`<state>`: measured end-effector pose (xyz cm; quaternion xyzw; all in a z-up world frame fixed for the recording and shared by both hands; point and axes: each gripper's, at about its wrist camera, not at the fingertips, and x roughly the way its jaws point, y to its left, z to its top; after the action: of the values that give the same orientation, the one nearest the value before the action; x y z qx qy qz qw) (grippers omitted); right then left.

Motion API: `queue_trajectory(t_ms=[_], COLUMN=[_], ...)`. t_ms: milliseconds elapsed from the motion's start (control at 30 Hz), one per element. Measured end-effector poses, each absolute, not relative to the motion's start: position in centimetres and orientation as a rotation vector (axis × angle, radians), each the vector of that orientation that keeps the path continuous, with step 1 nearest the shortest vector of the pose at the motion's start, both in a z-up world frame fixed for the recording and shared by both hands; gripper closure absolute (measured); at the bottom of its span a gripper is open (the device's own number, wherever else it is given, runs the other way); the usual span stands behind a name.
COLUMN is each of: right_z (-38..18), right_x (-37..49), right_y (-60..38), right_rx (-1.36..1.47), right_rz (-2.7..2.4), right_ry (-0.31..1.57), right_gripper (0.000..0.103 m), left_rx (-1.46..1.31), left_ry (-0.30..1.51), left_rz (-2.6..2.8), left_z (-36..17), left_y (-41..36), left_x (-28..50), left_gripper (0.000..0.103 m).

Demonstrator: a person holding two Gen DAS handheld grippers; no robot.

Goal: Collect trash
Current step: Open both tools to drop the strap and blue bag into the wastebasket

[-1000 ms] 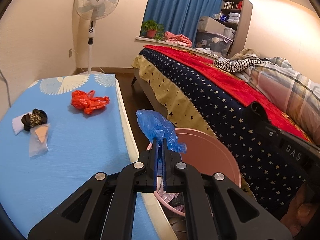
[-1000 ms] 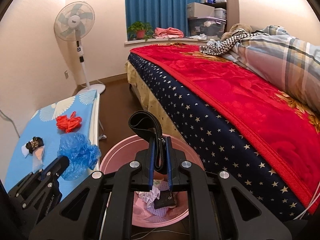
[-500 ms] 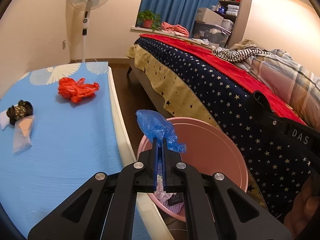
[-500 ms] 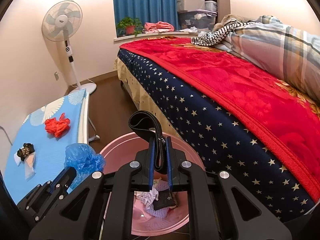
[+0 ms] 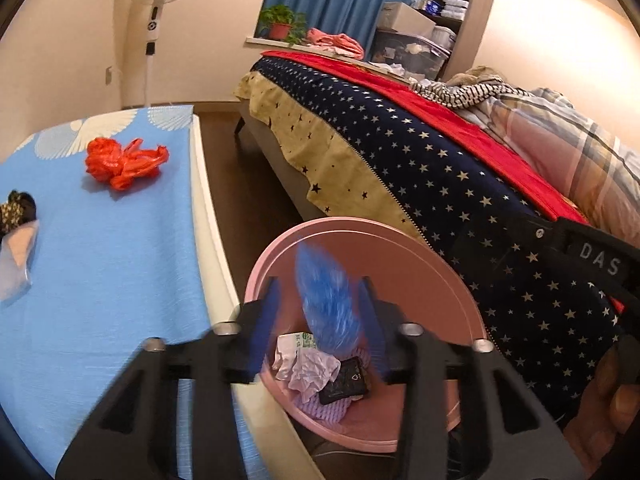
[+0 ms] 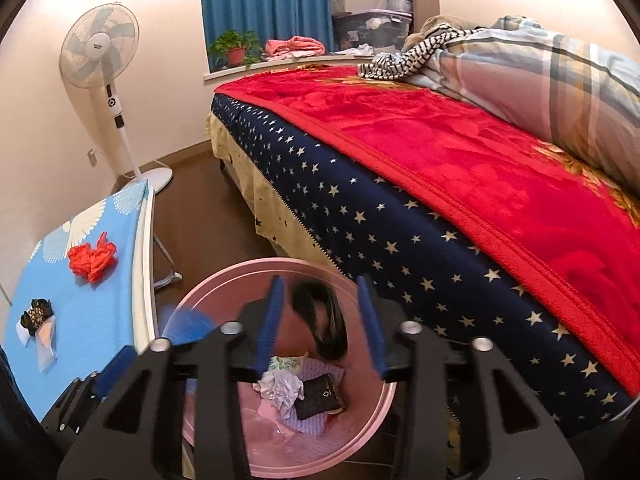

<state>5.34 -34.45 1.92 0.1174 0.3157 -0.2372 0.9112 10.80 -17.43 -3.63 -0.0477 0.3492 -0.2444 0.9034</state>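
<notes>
Bedroom, pink bin (image 5: 460, 292) on the floor between a low blue-topped table (image 5: 120, 264) and the bed (image 6: 440, 184), both tongs parted above it.

A blurred blue plastic bag (image 5: 326, 304) hangs loose between the spread fingers of the left gripper (image 5: 322, 324), over the bin's mouth; a blurred black loop (image 6: 320, 320) sits likewise between the wide-apart fingers of the right gripper (image 6: 322, 320), neither one gripped. Below both lie crumpled paper (image 6: 282, 390) and a dark packet (image 6: 320, 396) on the bin's floor. Left of the tongs, on the table, rest an orange plastic bag (image 5: 122, 162) farther ahead and a clear wrapper (image 5: 18, 256) nearer. A standing fan (image 6: 102, 64) is far ahead.
</notes>
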Motion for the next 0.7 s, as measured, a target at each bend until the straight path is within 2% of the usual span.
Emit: queue_trajectory(t_ms=[700], right_z=[4.5], right_x=[2.7], right_y=[-31.1], right_rx=[0.227], right_rz=[-0.378], right_ry=[0.542], right_gripper=[0.059], left_rx=[-0.094], left_ry=[0.639], left_rz=[-0.419], left_z=[0.1], left_y=[-11.5], left_x=[8.2], left_gripper=[0.062])
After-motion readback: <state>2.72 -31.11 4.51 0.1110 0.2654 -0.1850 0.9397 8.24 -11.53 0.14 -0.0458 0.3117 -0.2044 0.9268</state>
